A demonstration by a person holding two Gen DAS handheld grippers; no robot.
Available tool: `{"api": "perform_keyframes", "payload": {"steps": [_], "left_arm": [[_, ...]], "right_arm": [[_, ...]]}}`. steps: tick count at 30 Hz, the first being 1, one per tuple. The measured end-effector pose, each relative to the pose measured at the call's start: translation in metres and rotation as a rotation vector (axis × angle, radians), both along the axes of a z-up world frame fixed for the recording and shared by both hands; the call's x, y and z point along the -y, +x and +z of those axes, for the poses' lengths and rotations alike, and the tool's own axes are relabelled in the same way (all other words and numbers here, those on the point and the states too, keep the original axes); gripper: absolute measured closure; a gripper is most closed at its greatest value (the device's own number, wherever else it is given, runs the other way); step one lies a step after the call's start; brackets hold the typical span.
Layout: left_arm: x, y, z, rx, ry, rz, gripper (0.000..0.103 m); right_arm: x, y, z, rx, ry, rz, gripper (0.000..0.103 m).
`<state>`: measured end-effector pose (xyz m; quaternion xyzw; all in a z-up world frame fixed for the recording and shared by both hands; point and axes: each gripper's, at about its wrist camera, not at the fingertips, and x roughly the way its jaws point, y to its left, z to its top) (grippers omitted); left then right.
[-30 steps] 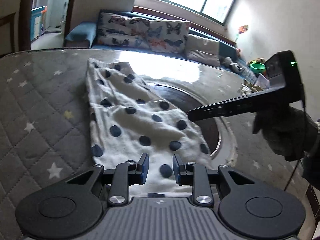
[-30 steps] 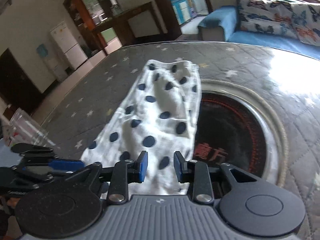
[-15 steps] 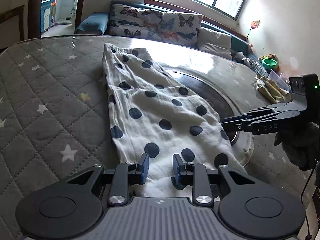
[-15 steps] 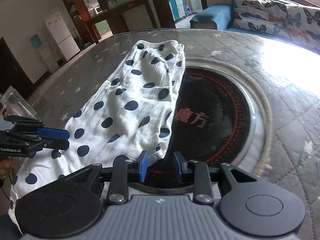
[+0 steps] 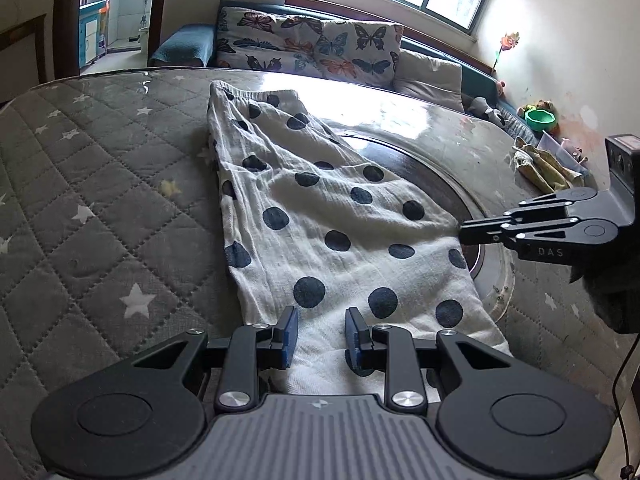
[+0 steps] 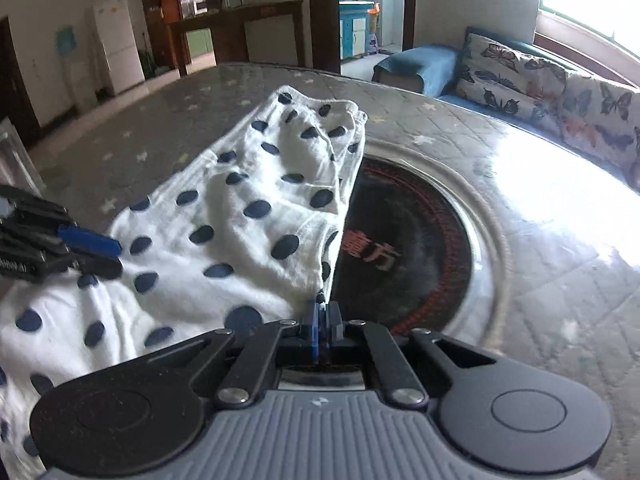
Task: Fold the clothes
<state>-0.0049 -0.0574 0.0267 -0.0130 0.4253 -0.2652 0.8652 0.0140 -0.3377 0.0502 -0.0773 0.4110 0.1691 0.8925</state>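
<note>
Right gripper (image 6: 322, 314) is clamped tight on the near right edge of the polka-dot garment (image 6: 240, 216), pinching a corner of cloth at the dark round inset (image 6: 408, 248). Left gripper (image 5: 321, 330) sits spread apart over the garment's near end, nothing between its fingers. The garment stretches lengthwise across the quilted bench (image 5: 80, 208), sofa (image 5: 320, 52) beyond.

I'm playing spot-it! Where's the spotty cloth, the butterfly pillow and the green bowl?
spotty cloth (image 5: 332, 216): left wrist view, on its white middle.
butterfly pillow (image 5: 304, 46): left wrist view, on its printed front.
green bowl (image 5: 541, 119): left wrist view, on its rim, far right by the wall.
</note>
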Motion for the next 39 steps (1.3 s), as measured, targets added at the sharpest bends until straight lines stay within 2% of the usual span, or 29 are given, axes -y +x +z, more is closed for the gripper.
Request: {"api": "perform_keyframes", "payload": {"steps": [3,8,10,13,18,26,28,31,36,38,39], "left_arm": [[-0.002,0.000,0.000,0.000,-0.004,-0.003,0.073],[-0.001,0.000,0.000,0.005,-0.002,-0.015,0.069],[-0.001,0.001,0.000,0.004,-0.003,-0.016,0.069],[-0.002,0.002,-0.001,0.001,-0.012,-0.015,0.069],[-0.004,0.003,-0.002,-0.006,-0.027,-0.016,0.069],[-0.005,0.004,-0.002,-0.008,-0.036,-0.025,0.069],[-0.005,0.004,-0.002,-0.009,-0.039,-0.027,0.069],[-0.006,0.005,-0.002,-0.009,-0.042,-0.030,0.069],[-0.007,0.005,-0.003,-0.008,-0.050,-0.035,0.069],[-0.008,0.005,-0.003,-0.008,-0.051,-0.036,0.069],[-0.008,0.005,-0.003,-0.008,-0.052,-0.036,0.069]], "right_arm": [[0.002,0.007,-0.002,-0.006,-0.037,-0.013,0.100],[0.001,0.039,0.018,0.017,0.094,-0.020,0.100],[-0.004,0.064,0.023,0.024,0.147,-0.026,0.100],[-0.009,0.102,0.023,0.013,0.222,-0.051,0.100],[-0.017,0.154,0.011,0.008,0.271,-0.079,0.096],[-0.029,0.198,-0.014,-0.010,0.250,-0.110,0.095],[-0.031,0.199,-0.016,0.000,0.243,-0.104,0.095],[-0.034,0.199,-0.015,0.029,0.214,-0.102,0.101],[-0.037,0.196,-0.006,0.087,0.160,-0.111,0.101],[-0.041,0.200,-0.004,0.090,0.171,-0.070,0.099],[-0.044,0.201,-0.003,0.105,0.160,-0.069,0.094]]}}
